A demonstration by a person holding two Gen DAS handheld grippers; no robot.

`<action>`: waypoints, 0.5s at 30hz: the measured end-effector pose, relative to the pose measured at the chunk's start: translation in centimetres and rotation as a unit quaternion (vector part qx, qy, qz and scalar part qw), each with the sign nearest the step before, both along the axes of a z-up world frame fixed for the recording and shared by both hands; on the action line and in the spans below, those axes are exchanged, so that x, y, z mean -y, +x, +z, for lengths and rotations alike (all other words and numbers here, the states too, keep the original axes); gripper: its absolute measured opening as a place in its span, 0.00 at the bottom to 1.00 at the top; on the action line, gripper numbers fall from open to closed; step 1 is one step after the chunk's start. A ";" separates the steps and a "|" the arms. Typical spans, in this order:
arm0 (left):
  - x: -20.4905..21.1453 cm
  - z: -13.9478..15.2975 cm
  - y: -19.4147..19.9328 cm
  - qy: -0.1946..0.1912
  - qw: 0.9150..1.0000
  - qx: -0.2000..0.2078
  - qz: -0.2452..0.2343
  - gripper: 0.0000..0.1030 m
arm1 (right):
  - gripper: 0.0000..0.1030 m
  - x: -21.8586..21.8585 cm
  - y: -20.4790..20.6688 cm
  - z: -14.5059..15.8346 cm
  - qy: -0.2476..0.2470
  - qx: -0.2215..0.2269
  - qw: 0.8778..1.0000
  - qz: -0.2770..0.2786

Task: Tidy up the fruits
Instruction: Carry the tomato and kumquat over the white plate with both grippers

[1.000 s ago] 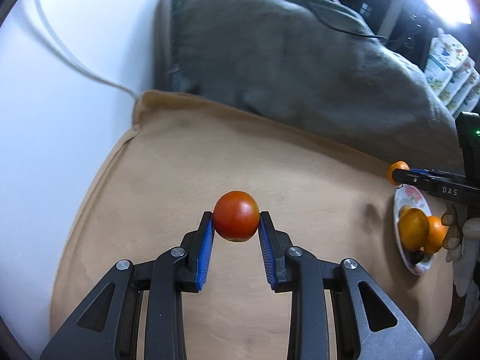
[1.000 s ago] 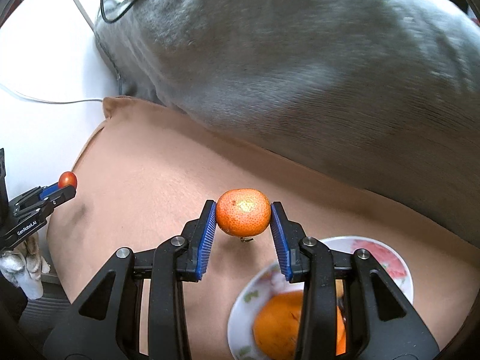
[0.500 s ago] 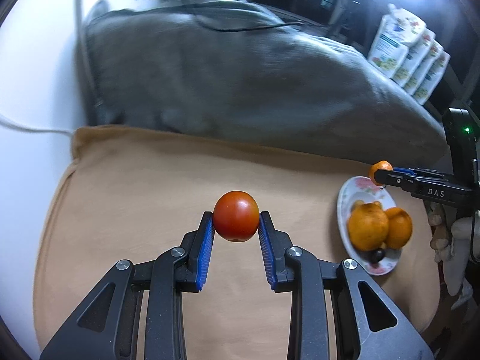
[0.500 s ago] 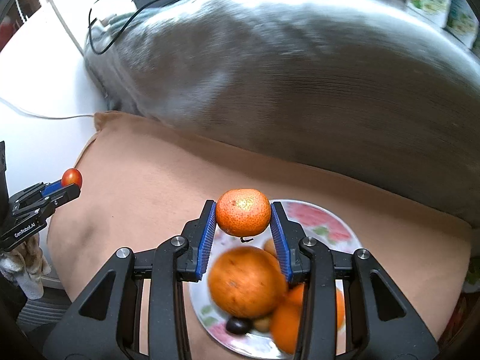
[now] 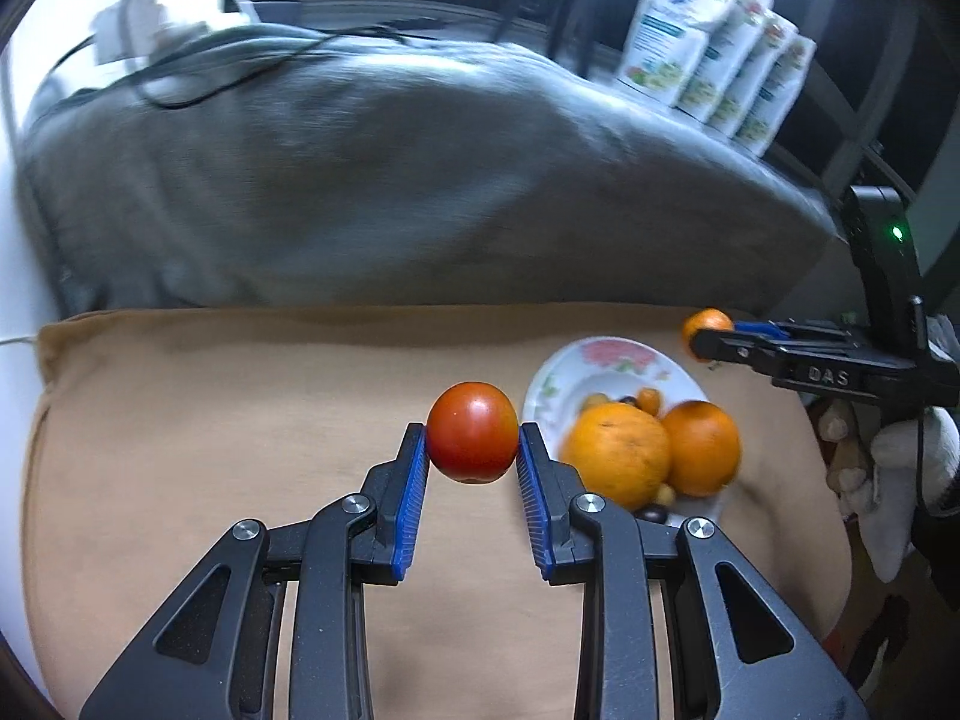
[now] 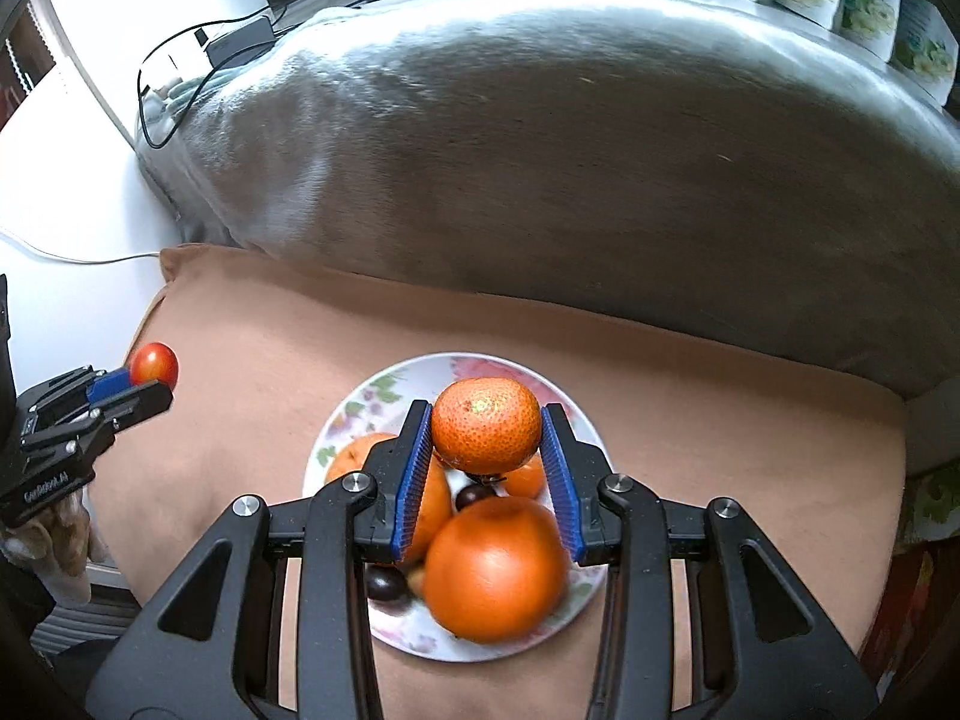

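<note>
Fruits are split between the two tools and a plate. One tomato point(image 5: 472, 441), red and smooth, is clamped between the blue pads of the left gripper point(image 5: 472, 450), whose jaws press on it from both sides and carry it in the air above the tan cushion point(image 5: 240, 420), just left of the plate. One mandarin point(image 6: 486, 433), orange with a pitted skin, is pinched the same way in the jaws of the right gripper point(image 6: 487, 441), which hangs directly over the plate point(image 6: 384, 396).

That plate is white with a flowered rim and lies on the tan cushion. On it sit a large orange point(image 6: 495, 567) nearest the right camera, a second orange point(image 6: 360, 456) partly hidden behind the left finger, and a few small dark round fruits point(image 6: 387, 585) between and beside them. From the left wrist view the same plate point(image 5: 576, 372) shows two oranges side by side at its near edge, with small pieces behind them, somewhat blurred.

Behind the cushion lies a big grey pillow point(image 6: 570, 180) with a black cable point(image 6: 180, 72) trailing over its left end. Several printed pouches point(image 5: 714, 54) stand in a row beyond it at upper right. A gloved hand point(image 5: 900, 480) grips the right tool's handle at the far right edge.
</note>
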State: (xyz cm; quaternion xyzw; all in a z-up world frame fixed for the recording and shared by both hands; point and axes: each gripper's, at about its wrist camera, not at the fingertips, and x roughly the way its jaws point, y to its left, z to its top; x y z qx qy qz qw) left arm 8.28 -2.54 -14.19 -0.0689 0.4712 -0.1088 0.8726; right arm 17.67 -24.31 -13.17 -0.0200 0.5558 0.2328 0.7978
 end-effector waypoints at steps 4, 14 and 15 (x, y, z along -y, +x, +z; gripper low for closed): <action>2.8 -0.3 0.2 -0.004 0.999 -0.008 -0.034 0.27 | 0.37 0.6 0.1 -0.2 0.004 -0.004 1.000 0.004; 6.6 -0.8 2.2 -0.001 0.997 -0.011 -0.073 0.27 | 0.37 1.4 0.4 -1.6 0.012 -0.021 1.000 0.018; 6.8 -0.9 2.6 0.000 0.997 -0.012 -0.075 0.27 | 0.37 1.4 0.5 -1.8 0.012 -0.024 0.999 0.019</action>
